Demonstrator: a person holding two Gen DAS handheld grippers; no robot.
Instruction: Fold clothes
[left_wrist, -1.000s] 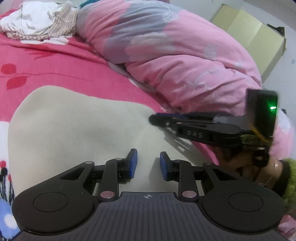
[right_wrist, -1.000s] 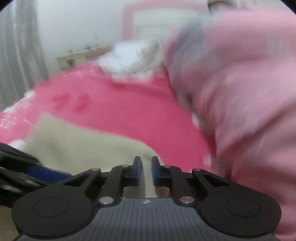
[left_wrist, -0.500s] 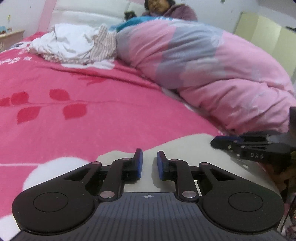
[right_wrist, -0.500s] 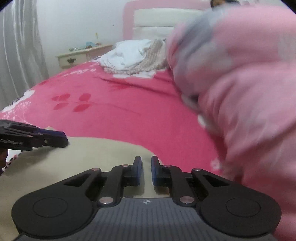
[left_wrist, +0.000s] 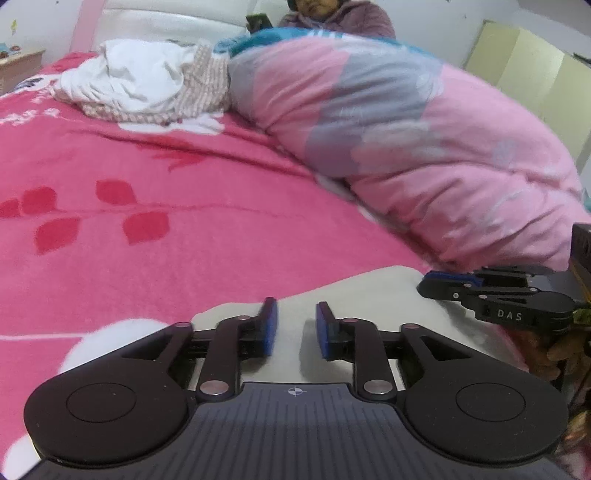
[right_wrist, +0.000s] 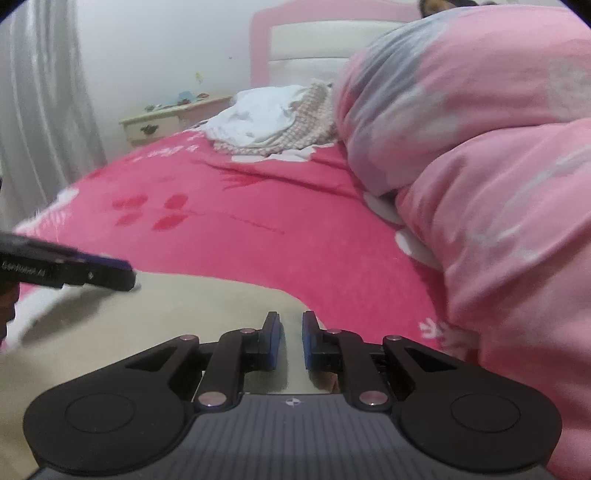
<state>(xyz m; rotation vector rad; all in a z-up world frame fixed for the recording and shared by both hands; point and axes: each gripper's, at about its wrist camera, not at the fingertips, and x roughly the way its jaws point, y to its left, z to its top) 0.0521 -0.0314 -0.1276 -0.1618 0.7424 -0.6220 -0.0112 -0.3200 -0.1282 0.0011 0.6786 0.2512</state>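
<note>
At the bottom centre of the left wrist view, the left hand-held gripper is opening its jaws over the beige garment, with cloth below the gap and neither pad pressing it. The garment lies flat on the pink bed. The right hand-held gripper, low in its frame, shows a narrow gap above the garment; whether it pinches cloth I cannot tell.

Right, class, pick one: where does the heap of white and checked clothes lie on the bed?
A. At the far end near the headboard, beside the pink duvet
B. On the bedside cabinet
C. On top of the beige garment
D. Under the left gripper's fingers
A: the heap of clothes sits far up the bed by the headboard, next to the pink duvet, well away from the beige garment.
</note>
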